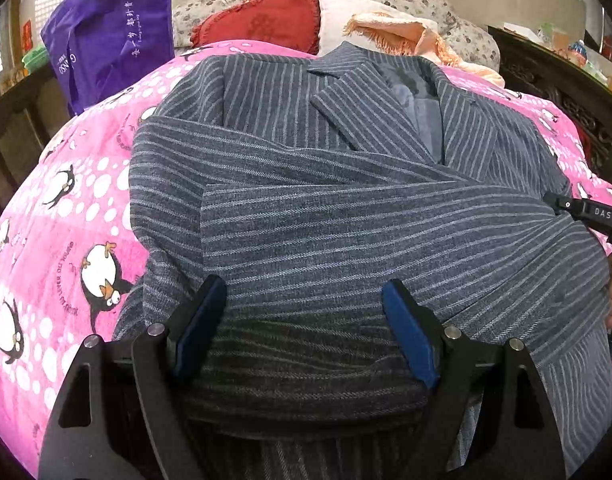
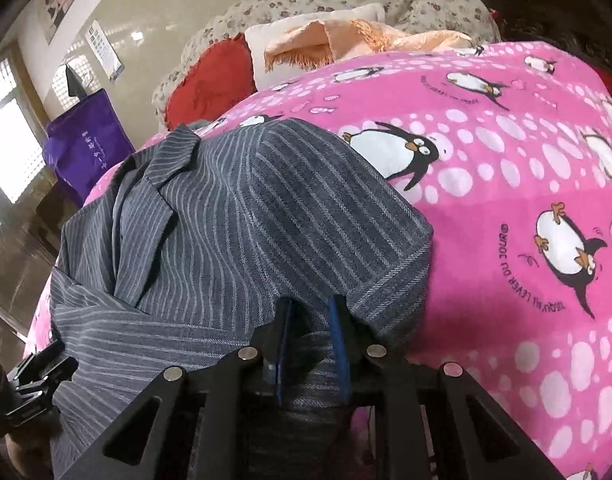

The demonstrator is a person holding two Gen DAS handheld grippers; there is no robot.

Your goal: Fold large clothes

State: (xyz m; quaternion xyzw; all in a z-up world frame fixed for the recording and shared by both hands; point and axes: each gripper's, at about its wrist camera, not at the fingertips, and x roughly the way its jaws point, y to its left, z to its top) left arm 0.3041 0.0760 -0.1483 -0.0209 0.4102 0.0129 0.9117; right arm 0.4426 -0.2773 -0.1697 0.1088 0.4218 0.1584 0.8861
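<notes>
Jacket (image 1: pixel 306 208): grey pinstripe, lying on pink penguin blanket (image 1: pixel 66 200), sleeves folded across front.
Your left tool (image 1: pixel 304 300): wide open above hem, holding nothing.
Your right tool (image 2: pixel 312 316): nearly closed, pinching jacket edge.

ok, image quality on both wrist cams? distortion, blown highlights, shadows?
Left wrist view: strong fisheye bulge, dark vignette corners; the left gripper shades the striped jacket under it; focus fine. Right wrist view: same barrel warp; the window at left is blown out; glare on the wall; no motion blur.
</notes>
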